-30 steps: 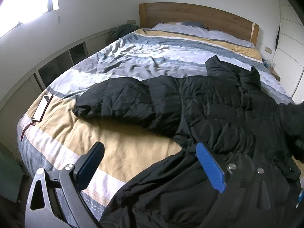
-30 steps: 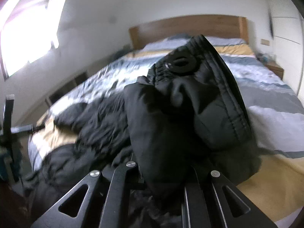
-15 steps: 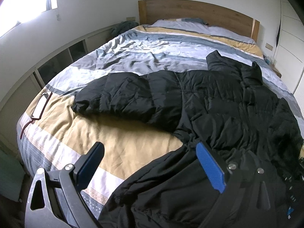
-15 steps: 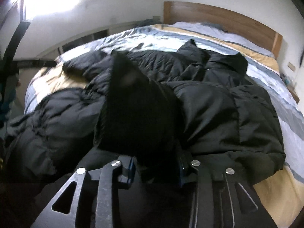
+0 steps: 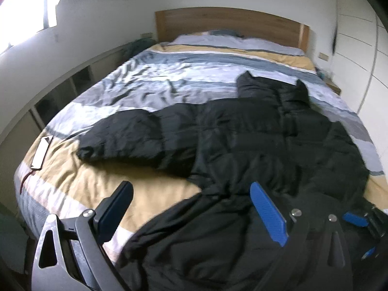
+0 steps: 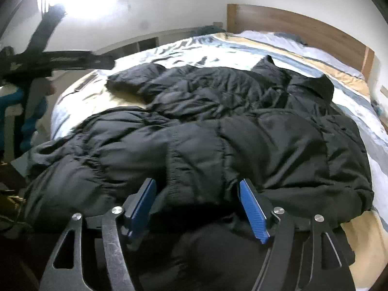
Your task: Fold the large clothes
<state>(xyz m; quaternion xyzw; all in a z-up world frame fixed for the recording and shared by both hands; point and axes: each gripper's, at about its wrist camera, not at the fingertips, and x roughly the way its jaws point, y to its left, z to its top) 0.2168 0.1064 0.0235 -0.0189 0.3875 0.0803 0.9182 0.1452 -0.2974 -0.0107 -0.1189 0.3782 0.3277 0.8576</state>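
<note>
While the striped bed (image 5: pixel 184 89) carries the whole load, our black puffer jacket (image 5: pixel 254 145) lies spread across its near half, collar toward the wooden headboard (image 5: pixel 228 24) and hem at the foot edge nearest us. One sleeve looks folded in across the body, its ribbed cuff (image 6: pixel 191 177) lying on the quilted front; the other sleeve (image 5: pixel 135 135) stretches out flat to the left over the tan stripe. A phone-like slab (image 5: pixel 42 151) sits well apart, near the left edge.

Our right gripper (image 6: pixel 197 206) has its blue pads spread wide on either side of the cuff, gripping nothing we can see. Our left gripper (image 5: pixel 194 211) is likewise parted and empty, hovering above the bedding and the jacket's lower edge.

To do the next fold well, we judge the left gripper should take the outstretched sleeve by its cuff, pinching both layers, lift only enough to clear the padding, and lay it across to mirror the first. Puffy fill springs back, so we should press the crease flat before letting go.
</note>
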